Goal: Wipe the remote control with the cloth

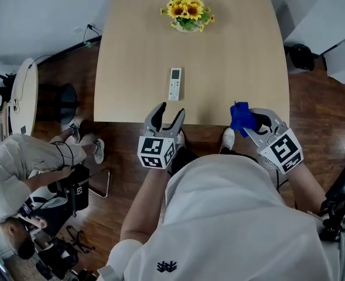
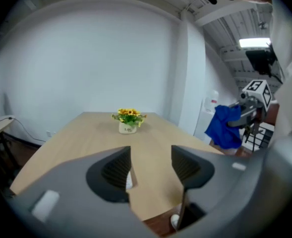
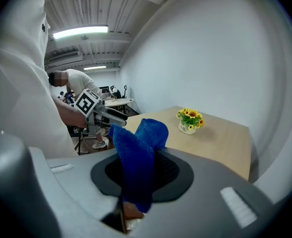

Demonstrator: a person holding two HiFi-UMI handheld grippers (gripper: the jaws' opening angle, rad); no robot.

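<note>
Two sets of jaws over the near edge of the desk (image 1: 231, 57). Left gripper (image 1: 169, 111): jaws partly apart, nothing between them, aimed up the desk toward the remote control (image 1: 175, 84), flat at mid-desk, just ahead. Right gripper (image 1: 251, 123): jaws clamped on the blue cloth (image 3: 141, 157), bunched and sticking up past the pads. Sunflower pot (image 1: 187, 13) at the far end, beyond the remote control.
</note>
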